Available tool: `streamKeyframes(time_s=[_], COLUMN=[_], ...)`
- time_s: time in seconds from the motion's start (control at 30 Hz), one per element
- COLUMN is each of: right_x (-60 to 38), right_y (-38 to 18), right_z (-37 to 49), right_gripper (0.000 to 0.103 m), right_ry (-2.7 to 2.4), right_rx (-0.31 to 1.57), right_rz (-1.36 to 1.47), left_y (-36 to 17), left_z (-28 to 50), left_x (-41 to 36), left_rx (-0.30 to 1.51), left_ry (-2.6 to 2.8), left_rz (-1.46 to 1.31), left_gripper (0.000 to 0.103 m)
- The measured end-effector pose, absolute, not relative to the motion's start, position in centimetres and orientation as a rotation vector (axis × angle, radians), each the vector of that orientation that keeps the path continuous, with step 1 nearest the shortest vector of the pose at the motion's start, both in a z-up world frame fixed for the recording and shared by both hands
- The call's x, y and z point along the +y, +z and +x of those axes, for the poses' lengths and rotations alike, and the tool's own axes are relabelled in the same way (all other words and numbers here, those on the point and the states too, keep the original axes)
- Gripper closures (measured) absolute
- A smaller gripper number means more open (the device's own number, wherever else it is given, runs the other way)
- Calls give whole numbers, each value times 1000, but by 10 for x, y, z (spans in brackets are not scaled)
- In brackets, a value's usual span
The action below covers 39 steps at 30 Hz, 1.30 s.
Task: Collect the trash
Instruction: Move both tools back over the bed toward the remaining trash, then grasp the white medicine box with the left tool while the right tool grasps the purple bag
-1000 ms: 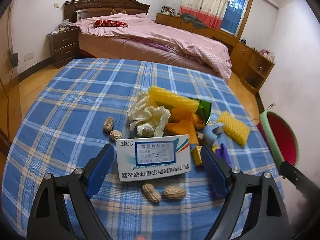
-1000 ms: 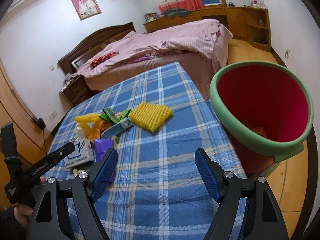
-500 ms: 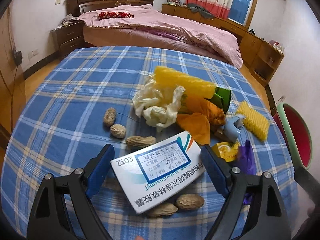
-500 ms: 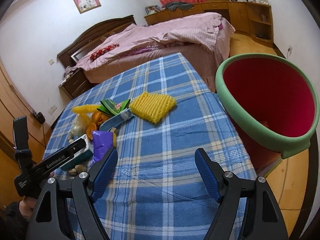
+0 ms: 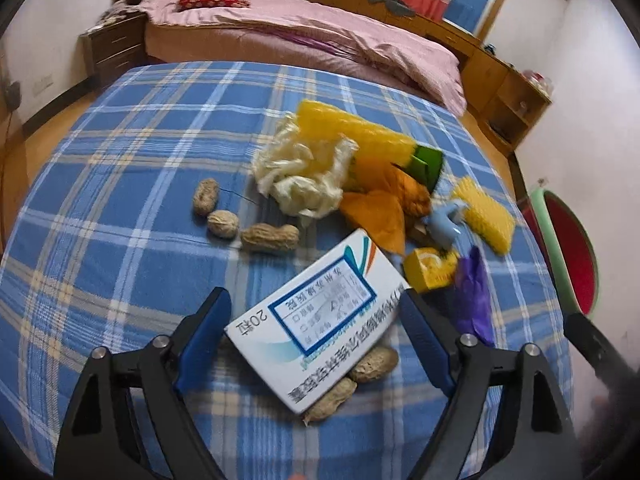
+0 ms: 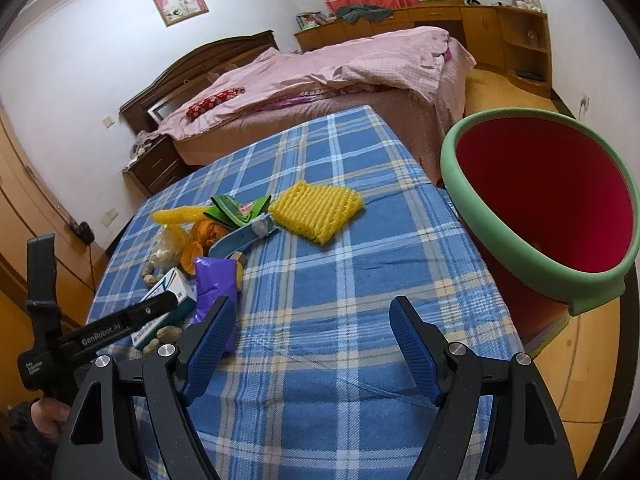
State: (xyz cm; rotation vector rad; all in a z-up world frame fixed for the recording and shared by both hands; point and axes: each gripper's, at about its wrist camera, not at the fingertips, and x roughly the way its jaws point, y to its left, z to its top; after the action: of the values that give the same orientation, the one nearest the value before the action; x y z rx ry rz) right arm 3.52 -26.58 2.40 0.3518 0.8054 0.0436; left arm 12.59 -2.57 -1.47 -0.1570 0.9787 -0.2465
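Note:
A white medicine box (image 5: 320,316) lies tilted between the fingers of my left gripper (image 5: 316,336), resting on peanuts (image 5: 360,372); the jaws are wide and do not clearly press it. It also shows in the right wrist view (image 6: 172,292). Behind it lie more peanuts (image 5: 270,238), crumpled white plastic (image 5: 308,172), yellow foam nets (image 5: 486,216), orange peel (image 5: 380,216), a purple wrapper (image 5: 474,296) and a green packet (image 5: 428,162). My right gripper (image 6: 312,344) is open and empty over the cloth. The red bin with a green rim (image 6: 536,208) stands at the table's right edge.
The table has a blue plaid cloth (image 6: 340,264). A bed with pink covers (image 6: 340,72) stands behind it, with a nightstand (image 6: 156,168) and wooden cabinets (image 6: 512,40) along the walls. The left gripper's body (image 6: 100,328) shows at the right wrist view's left.
My left gripper has moved forward and tilted; the medicine box now lies skewed between its fingers, over two peanuts. The right gripper has drifted slightly, the bin looming larger.

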Motion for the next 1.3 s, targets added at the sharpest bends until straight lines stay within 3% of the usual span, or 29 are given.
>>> streamKeyframes(time_s=[0.77,0.9,1.3], right_x=[-272,-275,-243], right_y=[20,21,14], right_z=[26,26,51], right_gripper=[23,23,23], right_ry=[30,23,91], right_rx=[812,809,862], right_rz=[376,383,368], left_y=[-14,-15,25], left_z=[128,128,109], left_x=[-68,-78,-15], left_rx=[1004,980,853], left_ry=[-407,-414,-331], left_rz=[9,73,-173], left_gripper=[27,34,38])
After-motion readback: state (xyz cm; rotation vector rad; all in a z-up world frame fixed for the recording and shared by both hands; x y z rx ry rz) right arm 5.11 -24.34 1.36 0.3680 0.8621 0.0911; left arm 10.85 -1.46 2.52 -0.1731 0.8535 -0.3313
